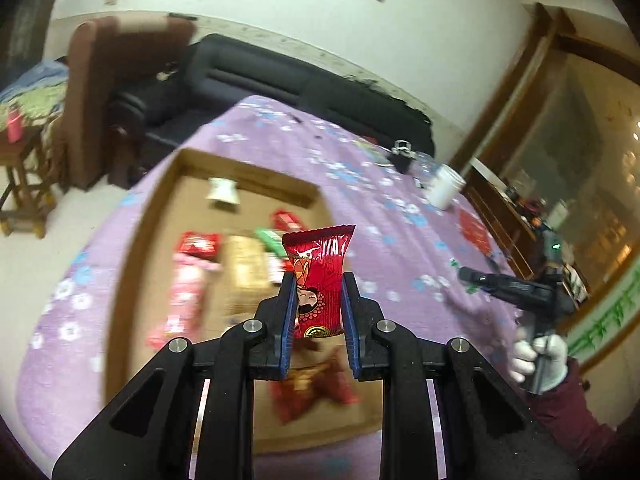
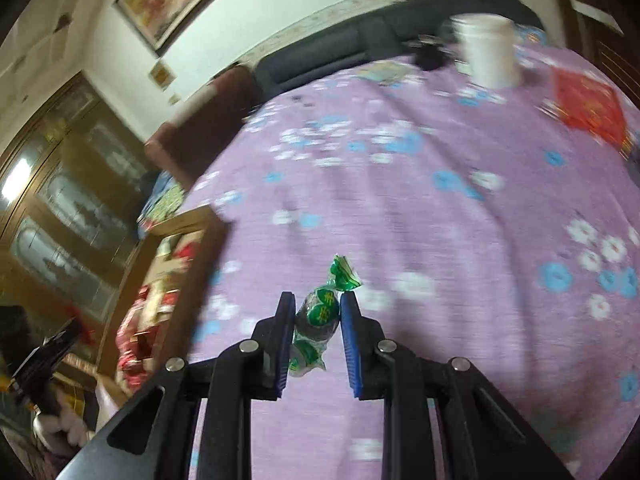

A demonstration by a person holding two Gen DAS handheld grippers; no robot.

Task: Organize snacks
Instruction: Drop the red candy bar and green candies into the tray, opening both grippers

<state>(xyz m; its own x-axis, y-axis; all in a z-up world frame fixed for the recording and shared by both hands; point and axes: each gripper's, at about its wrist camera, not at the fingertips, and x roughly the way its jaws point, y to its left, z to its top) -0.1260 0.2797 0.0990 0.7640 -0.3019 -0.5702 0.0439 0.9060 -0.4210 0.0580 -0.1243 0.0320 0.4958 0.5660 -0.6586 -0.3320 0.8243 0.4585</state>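
My left gripper (image 1: 319, 284) is shut on a red snack packet (image 1: 319, 268) and holds it upright above a cardboard box (image 1: 132, 248). Several blurred snacks lie in the box, among them a pink packet (image 1: 188, 300) and a red one (image 1: 316, 388) just below my jaws. My right gripper (image 2: 316, 304) is shut on a small green-wrapped candy (image 2: 320, 312) over the purple flowered tablecloth (image 2: 400, 200). The box (image 2: 192, 280) lies to its left. In the left wrist view the right gripper (image 1: 516, 286) shows at the far right, held by a white-gloved hand (image 1: 540, 356).
A white jar (image 2: 486, 50) stands at the table's far side, with a red packet (image 2: 588, 108) to its right. Beyond the table are a dark sofa (image 1: 256, 76) and a brown armchair (image 1: 116, 80). A wooden cabinet (image 1: 568, 128) stands at the right.
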